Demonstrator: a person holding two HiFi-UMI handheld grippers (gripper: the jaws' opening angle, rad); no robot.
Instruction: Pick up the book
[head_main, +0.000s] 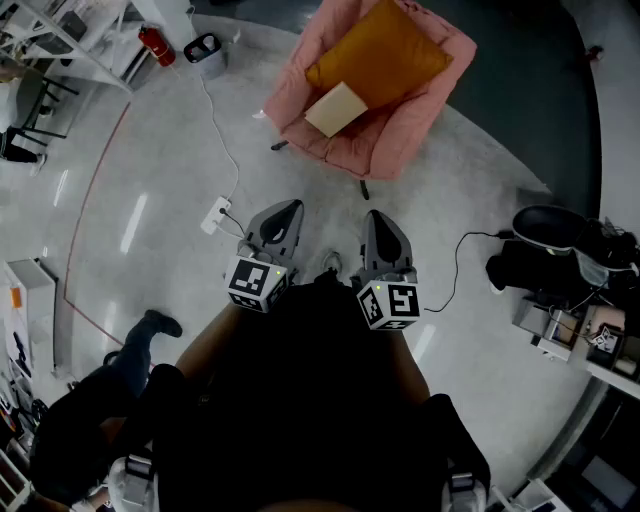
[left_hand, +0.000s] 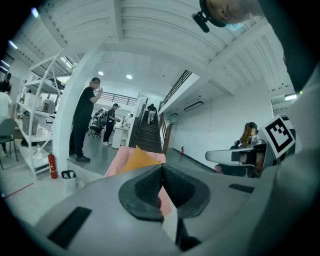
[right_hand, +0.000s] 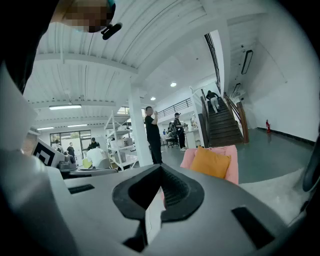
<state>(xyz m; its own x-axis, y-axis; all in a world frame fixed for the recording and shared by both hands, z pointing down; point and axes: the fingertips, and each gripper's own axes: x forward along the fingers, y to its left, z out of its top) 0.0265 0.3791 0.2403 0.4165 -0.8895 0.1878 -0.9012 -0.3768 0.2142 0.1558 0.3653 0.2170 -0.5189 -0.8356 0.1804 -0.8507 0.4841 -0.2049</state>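
Head view from high, steeply down, pink armchair near its top edge, cameras on left gripper and right gripper low, nearly level, facing that armchair from well back, all three sharing armchair and orange cushion.

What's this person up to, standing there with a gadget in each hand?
A person stands on the floor holding a claw tool in each hand, both pointed toward a pink armchair a few steps ahead. A tan book lies on the seat, against an orange cushion. The left claw and the right claw are both shut and empty. Neither has reached the book, so the pick-up has not begun.
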